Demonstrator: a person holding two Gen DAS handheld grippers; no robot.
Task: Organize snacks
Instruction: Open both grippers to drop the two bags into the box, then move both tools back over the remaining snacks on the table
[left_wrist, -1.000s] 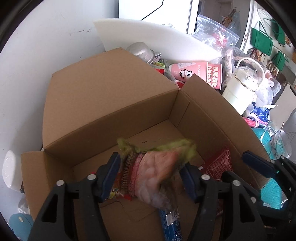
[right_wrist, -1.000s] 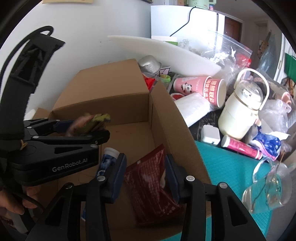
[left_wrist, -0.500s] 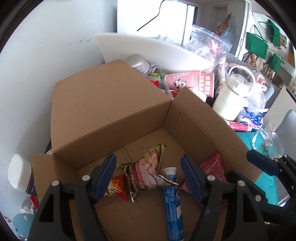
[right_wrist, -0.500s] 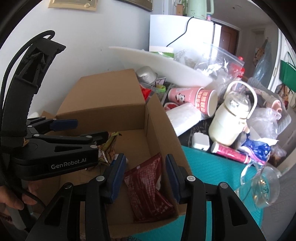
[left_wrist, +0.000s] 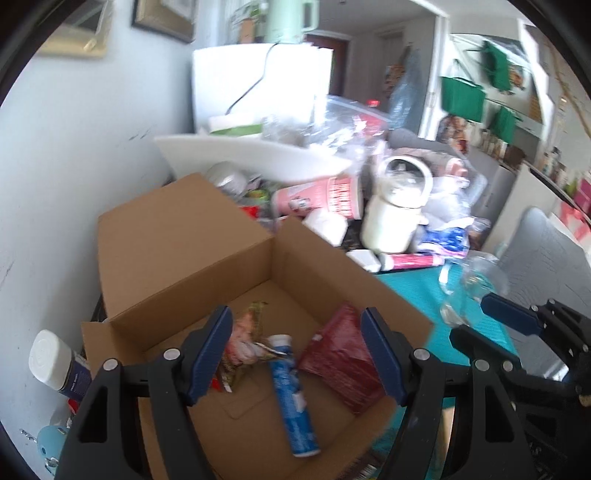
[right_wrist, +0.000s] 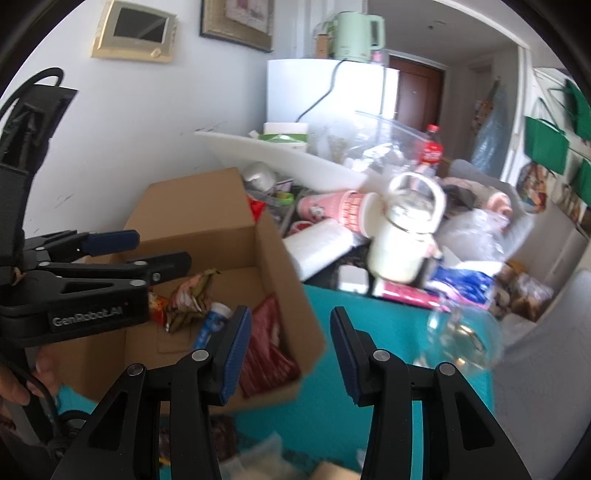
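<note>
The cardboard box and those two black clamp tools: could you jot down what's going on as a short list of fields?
container: open cardboard box on a teal mat
inside box: crumpled snack packet, blue tube, red snack bag
left gripper: fingers open, nothing between them, above the box
right gripper: fingers open, empty, over the box's right edge
behind box: pink paper cup, white jug, assorted clutter

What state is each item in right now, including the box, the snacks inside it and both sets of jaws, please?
Cardboard box: open, flaps up.
Blue tube: lying flat in the box, capped.
Red packet: leaning on the box's right wall.
Crumpled snack bag: lying in the box.
Left gripper: jaws open, empty.
Right gripper: jaws open, empty.
</note>
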